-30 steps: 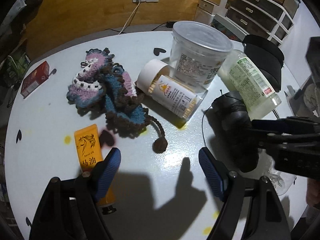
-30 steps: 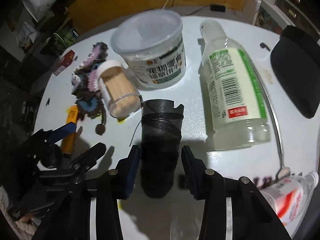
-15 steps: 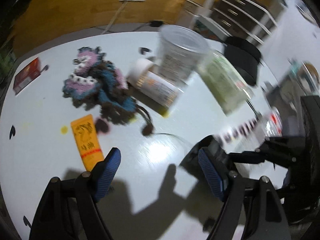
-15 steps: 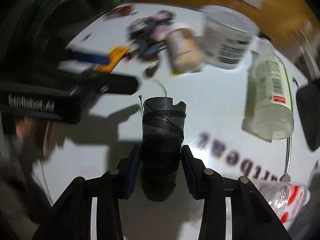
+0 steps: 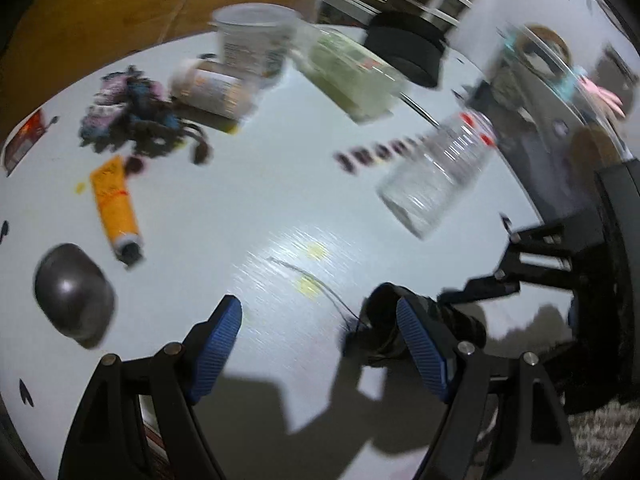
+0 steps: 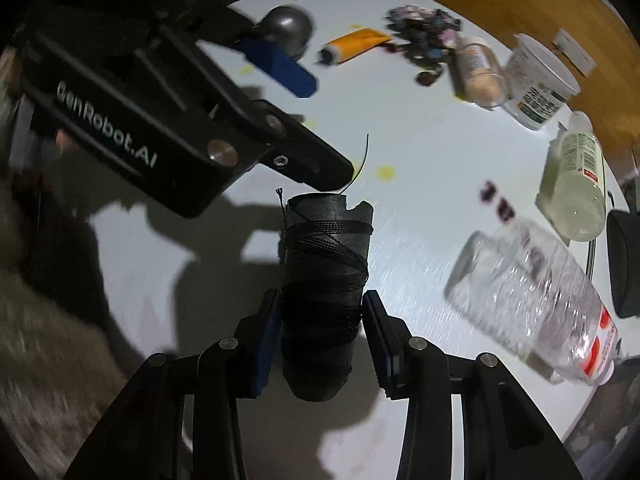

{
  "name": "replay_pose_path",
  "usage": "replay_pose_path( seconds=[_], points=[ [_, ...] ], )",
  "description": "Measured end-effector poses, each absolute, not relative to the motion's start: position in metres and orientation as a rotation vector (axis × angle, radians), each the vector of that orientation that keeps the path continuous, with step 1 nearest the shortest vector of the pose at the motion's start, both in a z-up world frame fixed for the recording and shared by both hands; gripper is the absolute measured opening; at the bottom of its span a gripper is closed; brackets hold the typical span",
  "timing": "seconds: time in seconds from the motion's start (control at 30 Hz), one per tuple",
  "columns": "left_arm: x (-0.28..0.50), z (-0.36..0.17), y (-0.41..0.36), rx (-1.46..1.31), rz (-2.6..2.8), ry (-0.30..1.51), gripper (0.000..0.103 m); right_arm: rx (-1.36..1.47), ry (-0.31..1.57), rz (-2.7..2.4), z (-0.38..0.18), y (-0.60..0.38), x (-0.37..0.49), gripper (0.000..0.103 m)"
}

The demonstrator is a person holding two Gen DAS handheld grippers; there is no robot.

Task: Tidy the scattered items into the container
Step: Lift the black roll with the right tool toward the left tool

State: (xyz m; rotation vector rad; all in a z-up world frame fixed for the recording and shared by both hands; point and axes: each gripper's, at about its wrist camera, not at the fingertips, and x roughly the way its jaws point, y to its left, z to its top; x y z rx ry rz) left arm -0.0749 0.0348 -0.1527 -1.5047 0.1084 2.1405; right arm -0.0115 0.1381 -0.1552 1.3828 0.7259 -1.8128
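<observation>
My right gripper [image 6: 322, 330] is shut on a black thread spool [image 6: 325, 264], held above the white table [image 6: 420, 152] near its front edge. A loose thread end curls off the spool's top. In the left wrist view that spool [image 5: 380, 326] shows just behind my right fingertip, with the right gripper's black body beside it. My left gripper [image 5: 320, 338] is open and holds nothing; it appears as a black body [image 6: 160, 120] at the upper left of the right wrist view. A clear tub [image 5: 256, 42] stands at the back of the table.
On the table lie a clear water bottle [image 5: 436, 178], a green-labelled bottle [image 5: 352, 72], a toothpick jar [image 5: 212, 88], a crocheted piece [image 5: 132, 116], an orange tube [image 5: 114, 206], a grey dome [image 5: 74, 294] and a black pouch [image 5: 406, 46]. A red box [image 5: 22, 140] is at the left edge.
The right gripper lifted the thread spool off the table and swung it toward the front-left. Both views turned; the grey dome and water bottle came into sight.
</observation>
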Motion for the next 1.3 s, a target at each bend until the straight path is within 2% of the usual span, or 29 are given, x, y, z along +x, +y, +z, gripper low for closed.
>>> replay_pose_path(
  seconds=[0.1, 0.33, 0.37, 0.43, 0.5, 0.73, 0.83, 0.9, 0.97, 1.1, 1.3],
  points=[
    [-0.054, -0.156, 0.050, -1.494, 2.093, 0.191, 0.080, 1.399, 0.655, -1.851, -0.150, 0.150, -0.011, 0.042],
    [-0.045, -0.157, 0.057, -1.500, 2.116, 0.178, 0.083, 1.431, 0.485, -1.934, -0.138, 0.179, -0.011, 0.043],
    [-0.045, -0.157, 0.057, -1.499, 2.121, 0.180, 0.083, 1.436, 0.460, -1.946, -0.136, 0.183, -0.010, 0.045],
    [-0.045, -0.156, 0.058, -1.498, 2.128, 0.184, 0.083, 1.444, 0.410, -1.968, -0.133, 0.192, -0.010, 0.062],
    [-0.046, -0.156, 0.058, -1.497, 2.131, 0.182, 0.083, 1.462, 0.337, -1.997, -0.129, 0.202, -0.011, 0.063],
    [-0.047, -0.157, 0.057, -1.511, 2.155, 0.147, 0.083, 1.647, -0.304, -2.082, -0.145, 0.269, 0.003, 0.062],
    [-0.048, -0.157, 0.057, -1.521, 2.173, 0.127, 0.083, 1.681, -0.651, -2.041, -0.160, 0.287, 0.018, 0.062],
    [-0.048, -0.157, 0.056, -1.533, 2.184, 0.103, 0.083, 1.679, -0.817, -2.041, -0.168, 0.295, 0.026, 0.062],
    [-0.047, -0.157, 0.056, -1.538, 2.188, 0.094, 0.083, 1.659, -0.861, -2.046, -0.165, 0.296, 0.035, 0.062],
    [-0.046, -0.158, 0.054, -1.548, 2.194, 0.077, 0.083, 1.605, -0.824, -2.029, -0.159, 0.277, 0.037, 0.057],
    [-0.045, -0.157, 0.055, -1.556, 2.204, 0.072, 0.083, 1.606, -0.802, -2.030, -0.169, 0.264, 0.033, 0.056]
  ],
)
